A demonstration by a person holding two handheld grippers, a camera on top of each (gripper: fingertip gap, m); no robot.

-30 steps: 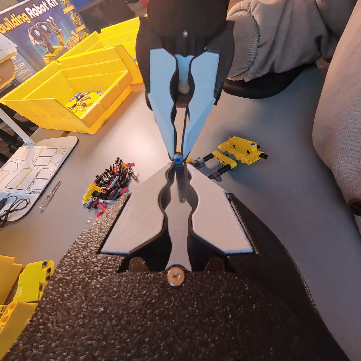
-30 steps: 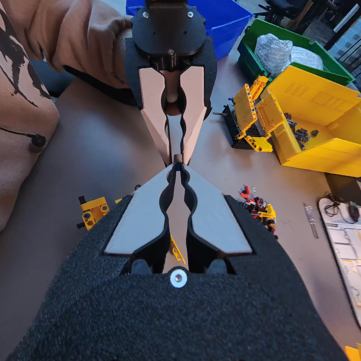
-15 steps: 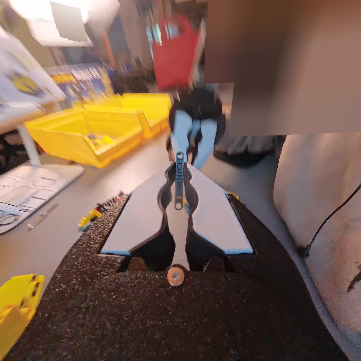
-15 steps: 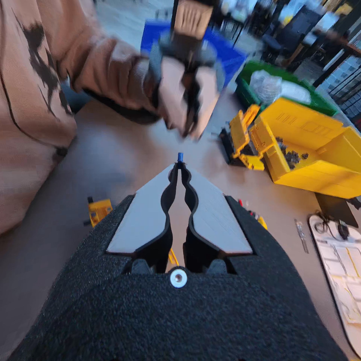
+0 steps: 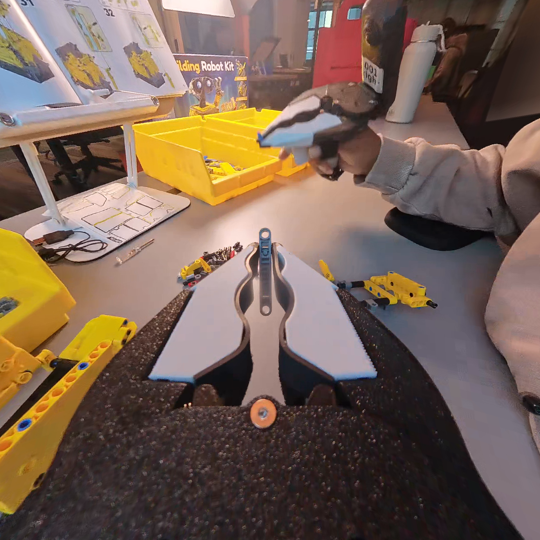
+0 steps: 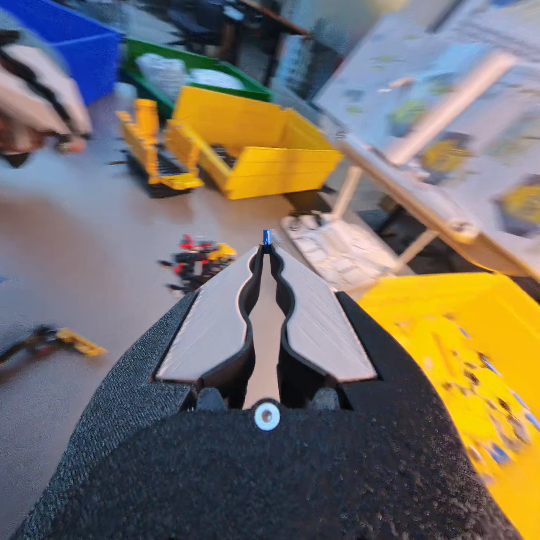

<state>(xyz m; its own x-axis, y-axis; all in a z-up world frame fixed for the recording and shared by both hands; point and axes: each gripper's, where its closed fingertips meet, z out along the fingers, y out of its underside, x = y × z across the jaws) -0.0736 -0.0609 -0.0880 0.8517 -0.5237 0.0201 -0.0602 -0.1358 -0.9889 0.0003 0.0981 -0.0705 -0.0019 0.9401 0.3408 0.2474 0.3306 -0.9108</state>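
My left gripper is shut on a thin grey beam with a hole at each end; the beam lies along the gap between the fingers and sticks out past the tips. My right gripper is shut on a small blue pin that pokes out of its tips. In the left wrist view the right gripper is held up in the air over the yellow bins, with the blue pin at its tip. In the blurred right wrist view the left gripper shows at the far left edge.
A pile of small black, red and yellow parts lies on the grey table. A yellow sub-assembly with black axles lies to the right. Yellow bins, a partly built yellow model, an instruction booklet on a stand and a cable stand around. My hands' fingertips stand some 20 cm from each other.
The two grippers were tip to tip over the table one second ago. They have pulled apart: the left keeps the grey beam, the right has swung away with the blue pin.
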